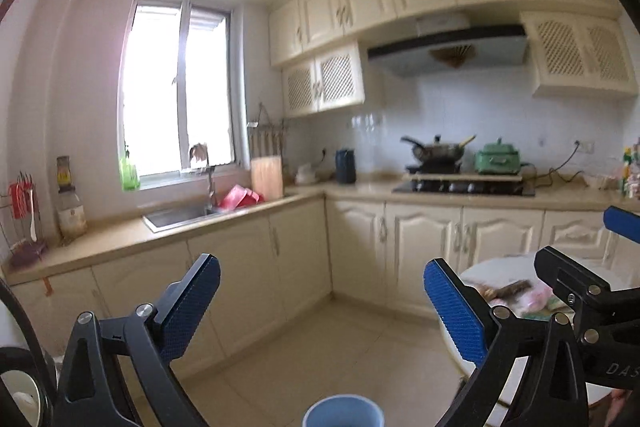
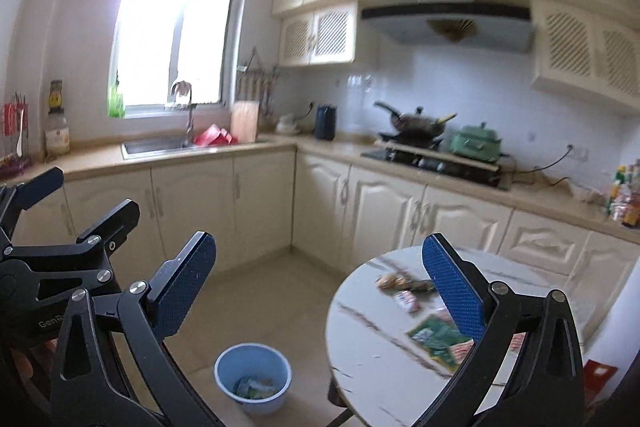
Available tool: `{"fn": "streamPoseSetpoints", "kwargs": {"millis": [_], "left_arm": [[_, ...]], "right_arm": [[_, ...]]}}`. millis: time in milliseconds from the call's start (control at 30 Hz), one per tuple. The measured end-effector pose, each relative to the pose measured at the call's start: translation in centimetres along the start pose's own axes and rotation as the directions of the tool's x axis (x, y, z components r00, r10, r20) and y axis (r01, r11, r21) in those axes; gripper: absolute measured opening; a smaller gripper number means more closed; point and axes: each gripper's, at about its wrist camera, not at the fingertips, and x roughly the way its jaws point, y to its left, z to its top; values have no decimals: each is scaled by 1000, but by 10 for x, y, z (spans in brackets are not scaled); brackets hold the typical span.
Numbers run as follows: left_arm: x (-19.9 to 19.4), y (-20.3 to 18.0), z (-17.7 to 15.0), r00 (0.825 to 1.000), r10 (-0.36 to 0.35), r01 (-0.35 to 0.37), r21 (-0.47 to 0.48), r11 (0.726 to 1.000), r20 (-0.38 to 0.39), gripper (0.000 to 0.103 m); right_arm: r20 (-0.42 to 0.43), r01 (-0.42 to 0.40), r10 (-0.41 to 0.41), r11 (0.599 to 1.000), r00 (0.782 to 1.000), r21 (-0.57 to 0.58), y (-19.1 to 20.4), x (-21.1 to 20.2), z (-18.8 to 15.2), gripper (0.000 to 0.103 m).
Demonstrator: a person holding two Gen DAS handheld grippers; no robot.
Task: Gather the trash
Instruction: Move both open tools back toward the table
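Note:
A round white marble table (image 2: 372,355) holds several trash wrappers: a green packet (image 2: 434,337), a small red-and-white wrapper (image 2: 406,301) and a brown scrap (image 2: 394,281). A blue bin (image 2: 253,377) stands on the floor left of the table with some trash inside; its rim also shows in the left wrist view (image 1: 343,409). My left gripper (image 1: 320,307) is open and empty, held above the floor. My right gripper (image 2: 320,291) is open and empty, above the table's left edge. The table and wrappers (image 1: 520,293) show at the right of the left wrist view.
An L-shaped cream counter runs along the back with a sink (image 2: 154,145), a red item (image 2: 212,137) beside it, a stove with a wok (image 2: 416,123) and a green pot (image 2: 476,143). Tiled floor (image 2: 256,307) lies between the cabinets and the table.

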Motion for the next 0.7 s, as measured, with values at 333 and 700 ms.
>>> {"fn": "streamPoseSetpoints", "kwargs": {"millis": [333,700], "left_arm": [[-48,-5,-56,993,-74,76,-19,997,91,102],[-23,-4,-45,982,-160,162,-15,987,106,102]], "right_arm": [[101,74,-79,996,992,51,-30,-69,4,103],[95,149,-158,985,983,92,-67,-83,-4,103]]}}
